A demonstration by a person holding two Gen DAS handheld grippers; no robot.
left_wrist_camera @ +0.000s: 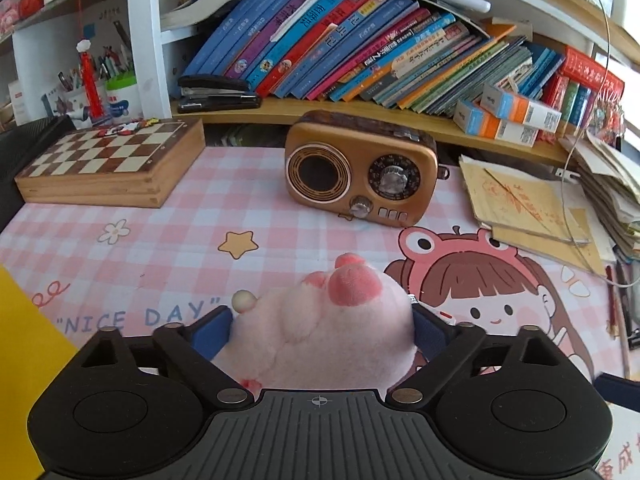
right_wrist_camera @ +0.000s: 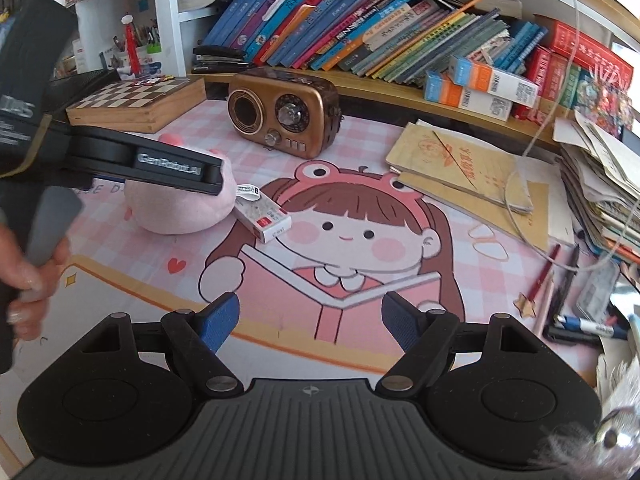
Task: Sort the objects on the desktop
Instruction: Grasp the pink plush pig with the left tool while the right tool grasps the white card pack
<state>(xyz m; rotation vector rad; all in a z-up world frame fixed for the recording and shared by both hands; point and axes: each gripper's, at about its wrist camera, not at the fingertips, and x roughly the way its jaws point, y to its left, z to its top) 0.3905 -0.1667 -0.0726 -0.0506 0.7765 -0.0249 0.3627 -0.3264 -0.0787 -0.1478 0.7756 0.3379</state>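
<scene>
A pink plush toy (left_wrist_camera: 332, 328) sits on the pink checked desk mat (left_wrist_camera: 160, 240) between the blue pads of my left gripper (left_wrist_camera: 322, 326). The pads press its sides. In the right wrist view the plush (right_wrist_camera: 176, 208) rests on the mat under my left gripper (right_wrist_camera: 180, 168). A small white box (right_wrist_camera: 264, 220) lies just right of the plush. My right gripper (right_wrist_camera: 310, 320) is open and empty, above the cartoon girl print at the mat's front.
A brown retro radio (left_wrist_camera: 360, 168) stands at the back middle. A wooden chessboard box (left_wrist_camera: 112, 160) lies back left. Notebooks (right_wrist_camera: 472, 172) and paper stacks (right_wrist_camera: 600, 184) lie right, pens (right_wrist_camera: 560, 280) beside them. The bookshelf (left_wrist_camera: 360, 48) runs behind. A yellow sheet (left_wrist_camera: 20, 360) is at left.
</scene>
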